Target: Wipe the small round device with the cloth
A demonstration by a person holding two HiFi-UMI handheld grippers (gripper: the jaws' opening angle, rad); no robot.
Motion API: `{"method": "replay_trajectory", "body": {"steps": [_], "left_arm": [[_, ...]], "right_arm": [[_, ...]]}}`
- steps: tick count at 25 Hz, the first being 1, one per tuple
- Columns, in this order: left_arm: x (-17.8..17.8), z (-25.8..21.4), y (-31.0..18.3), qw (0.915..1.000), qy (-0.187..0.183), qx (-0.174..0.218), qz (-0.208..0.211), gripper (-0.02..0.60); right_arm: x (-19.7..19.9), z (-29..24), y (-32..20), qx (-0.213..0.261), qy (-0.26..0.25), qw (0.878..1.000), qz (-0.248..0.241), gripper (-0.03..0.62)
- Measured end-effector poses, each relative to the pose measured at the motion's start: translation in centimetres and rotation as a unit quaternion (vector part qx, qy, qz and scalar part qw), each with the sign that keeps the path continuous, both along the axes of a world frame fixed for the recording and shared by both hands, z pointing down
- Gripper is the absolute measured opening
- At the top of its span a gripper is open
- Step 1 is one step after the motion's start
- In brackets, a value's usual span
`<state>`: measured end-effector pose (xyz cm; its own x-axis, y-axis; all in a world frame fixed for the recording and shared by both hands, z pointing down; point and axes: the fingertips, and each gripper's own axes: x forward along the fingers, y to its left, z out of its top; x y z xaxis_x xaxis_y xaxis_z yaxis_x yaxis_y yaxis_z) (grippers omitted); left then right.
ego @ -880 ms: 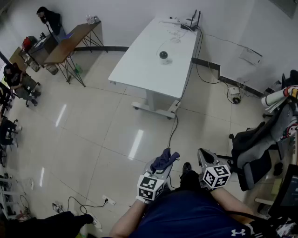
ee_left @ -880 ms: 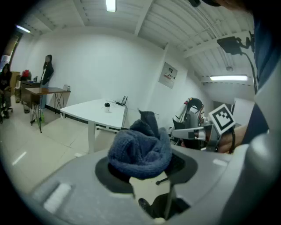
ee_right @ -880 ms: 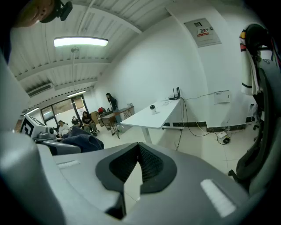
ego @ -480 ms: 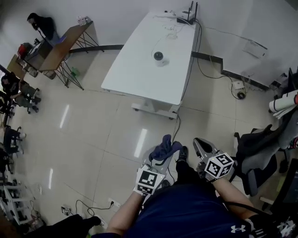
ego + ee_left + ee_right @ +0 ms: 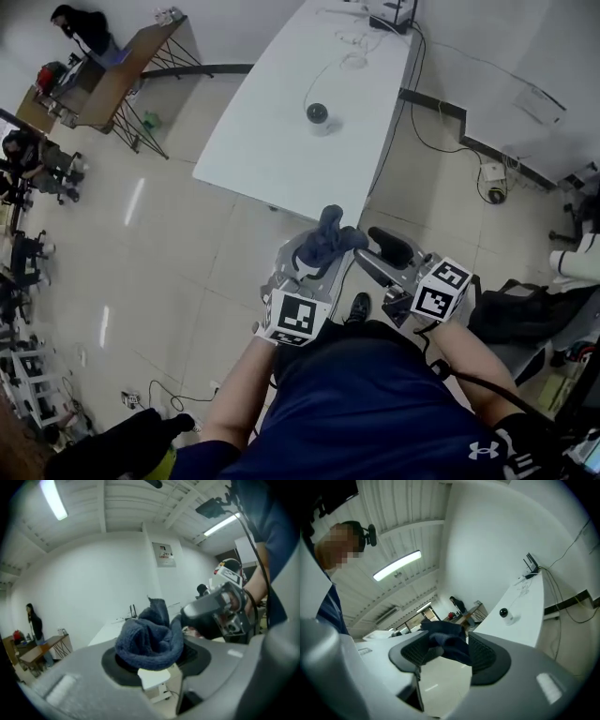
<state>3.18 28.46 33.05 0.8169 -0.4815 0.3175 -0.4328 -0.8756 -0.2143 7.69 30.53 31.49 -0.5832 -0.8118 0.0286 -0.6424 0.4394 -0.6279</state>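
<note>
A dark blue cloth [image 5: 330,239] is bunched between the jaws of my left gripper [image 5: 314,258], which is shut on it; in the left gripper view the cloth [image 5: 149,638] fills the gap of the left gripper [image 5: 152,660]. My right gripper [image 5: 367,248] stands just right of it, its open jaws turned toward the cloth [image 5: 443,639], which shows between the right gripper's [image 5: 443,656] tips. The small round black device [image 5: 319,113] sits on the white table [image 5: 272,155] well ahead of both grippers; the device [image 5: 503,613] also shows in the right gripper view.
A router [image 5: 394,17] and white cables lie at the table's far end. A wooden desk [image 5: 122,80] with a person [image 5: 80,28] beside it stands far left. A dark chair [image 5: 525,323] is at the right. Cables and a plug [image 5: 495,195] lie on the floor.
The table has come closer. Both grippers have risen in view, and the right gripper has swung left until its tips are at the cloth.
</note>
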Motion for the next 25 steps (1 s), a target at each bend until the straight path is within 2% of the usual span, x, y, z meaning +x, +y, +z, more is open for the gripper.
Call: {"method": "replay_trajectory", "body": {"steps": [2, 4, 8, 10, 13, 19, 22, 25], "left_arm": [[0.5, 0.3, -2.3, 0.9997, -0.018, 0.018, 0.001, 0.173], [0.8, 0.7, -4.4, 0.9989, -0.035, 0.03, 0.008, 0.173], [2.1, 2.8, -6.8, 0.9961, -0.055, 0.022, 0.065, 0.179], [2.6, 3.8, -8.1, 0.9942, -0.051, 0.006, 0.095, 0.181], [2.7, 5.2, -11.1, 0.9913, -0.049, -0.017, 0.121, 0.186], [3.0, 5.9, -17.4, 0.9852, -0.029, -0.059, 0.158, 0.244], [3.9, 6.8, -19.3, 0.9844, -0.031, -0.075, 0.156, 0.272], [4.7, 8.3, -21.4, 0.987, -0.05, -0.076, 0.133, 0.291]], "right_arm": [[-0.8, -1.0, -2.1, 0.003, -0.006, 1.0, -0.025, 0.326], [-2.3, -1.0, -4.4, 0.001, 0.016, 0.999, -0.05, 0.371], [-4.5, 1.4, -9.6, -0.036, 0.065, 0.995, -0.074, 0.382], [-5.2, 3.2, -12.2, -0.071, 0.063, 0.993, -0.072, 0.381], [-5.5, 4.9, -15.8, -0.109, 0.044, 0.992, -0.054, 0.333], [-4.1, 5.8, -22.0, -0.121, 0.059, 0.991, -0.001, 0.195], [-2.7, 6.7, -23.8, -0.128, 0.066, 0.989, 0.016, 0.161], [-1.2, 7.5, -25.8, -0.114, 0.11, 0.987, 0.034, 0.149]]}}
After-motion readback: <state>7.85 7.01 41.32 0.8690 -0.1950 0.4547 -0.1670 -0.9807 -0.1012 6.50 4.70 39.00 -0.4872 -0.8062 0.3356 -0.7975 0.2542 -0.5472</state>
